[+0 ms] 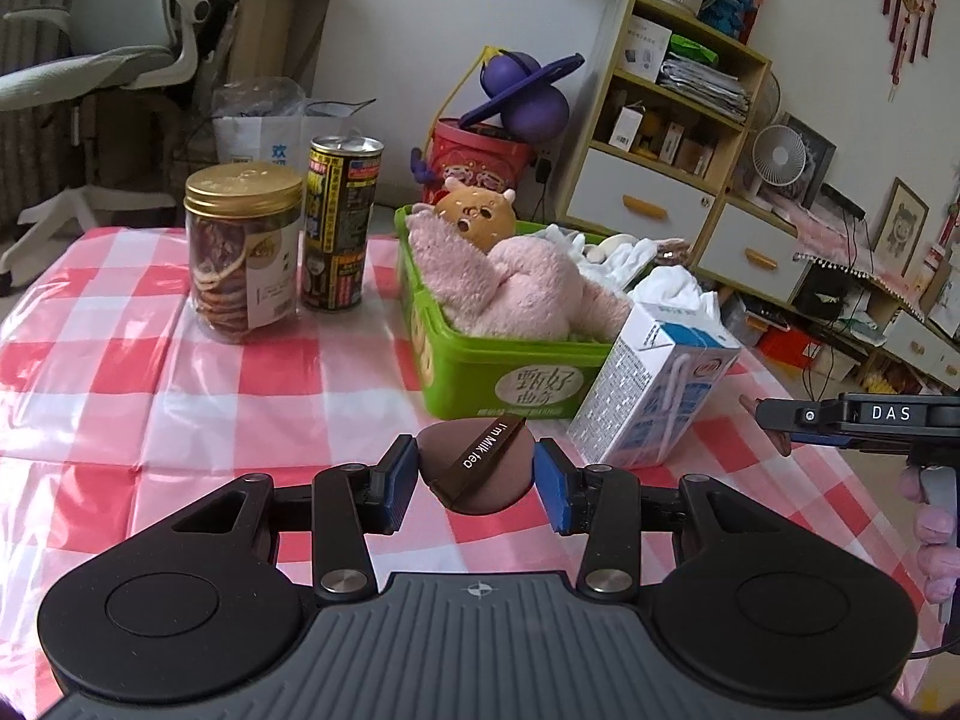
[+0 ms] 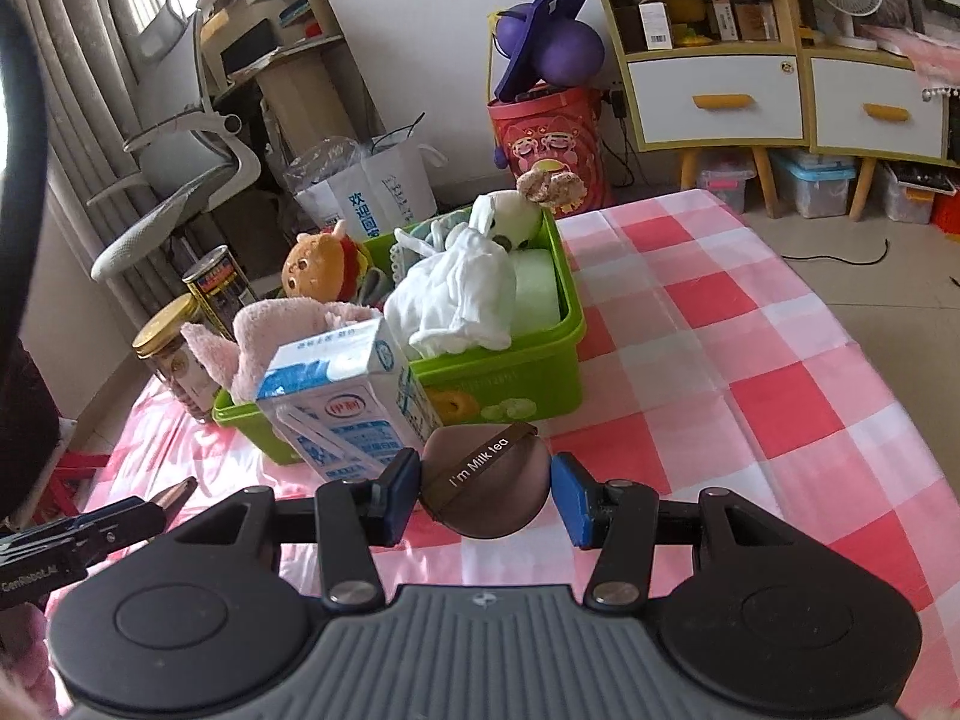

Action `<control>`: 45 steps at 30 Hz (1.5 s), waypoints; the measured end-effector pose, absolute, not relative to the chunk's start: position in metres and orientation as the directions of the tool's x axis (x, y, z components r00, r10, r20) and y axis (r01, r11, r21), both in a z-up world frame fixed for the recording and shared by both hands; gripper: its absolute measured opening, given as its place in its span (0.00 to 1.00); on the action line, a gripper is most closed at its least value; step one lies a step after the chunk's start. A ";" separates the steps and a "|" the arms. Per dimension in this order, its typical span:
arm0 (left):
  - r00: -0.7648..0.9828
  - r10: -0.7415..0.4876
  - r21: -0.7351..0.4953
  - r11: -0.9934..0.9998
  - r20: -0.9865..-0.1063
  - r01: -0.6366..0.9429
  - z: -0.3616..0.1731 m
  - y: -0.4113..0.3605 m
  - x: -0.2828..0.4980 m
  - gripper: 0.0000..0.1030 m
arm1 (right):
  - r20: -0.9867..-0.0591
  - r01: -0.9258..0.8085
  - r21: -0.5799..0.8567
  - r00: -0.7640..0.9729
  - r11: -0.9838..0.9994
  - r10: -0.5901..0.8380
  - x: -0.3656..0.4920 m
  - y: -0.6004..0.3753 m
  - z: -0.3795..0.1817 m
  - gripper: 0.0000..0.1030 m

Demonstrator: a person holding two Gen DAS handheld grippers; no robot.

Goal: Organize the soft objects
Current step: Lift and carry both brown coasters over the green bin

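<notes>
A brown round puff with an "I'm Milk tea" ribbon (image 1: 480, 468) lies on the checked tablecloth in front of the green bin (image 1: 480, 378). It sits between the blue pads of my open left gripper (image 1: 475, 483). In the right wrist view the same puff (image 2: 487, 491) sits between the pads of my open right gripper (image 2: 485, 495). The green bin (image 2: 528, 372) holds a pink plush (image 1: 510, 288), a burger plush (image 1: 477, 217) and white cloths (image 2: 462, 294).
A milk carton (image 1: 651, 384) stands right of the puff against the bin. A gold-lidded jar (image 1: 243, 252) and a dark can (image 1: 339, 222) stand at the back left. The table edge is on the right, with shelves and boxes beyond.
</notes>
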State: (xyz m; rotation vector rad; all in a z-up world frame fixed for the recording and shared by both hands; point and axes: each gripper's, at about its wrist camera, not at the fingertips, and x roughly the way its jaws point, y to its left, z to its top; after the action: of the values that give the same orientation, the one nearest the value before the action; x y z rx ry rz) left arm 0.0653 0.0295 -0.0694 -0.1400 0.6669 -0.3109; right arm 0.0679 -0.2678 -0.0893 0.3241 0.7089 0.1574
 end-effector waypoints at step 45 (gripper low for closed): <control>0.753 -0.376 -0.184 0.926 -0.539 0.330 -0.031 -0.039 0.209 0.44 | -0.487 -0.016 0.636 0.768 0.772 0.417 0.167 -0.264 -0.065 0.24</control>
State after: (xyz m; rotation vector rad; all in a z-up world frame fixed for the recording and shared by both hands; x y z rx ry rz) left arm 0.2093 -0.0390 -0.0308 -0.0785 0.6052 -0.3857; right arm 0.1672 -0.2643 -0.0650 0.6554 0.6616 0.2539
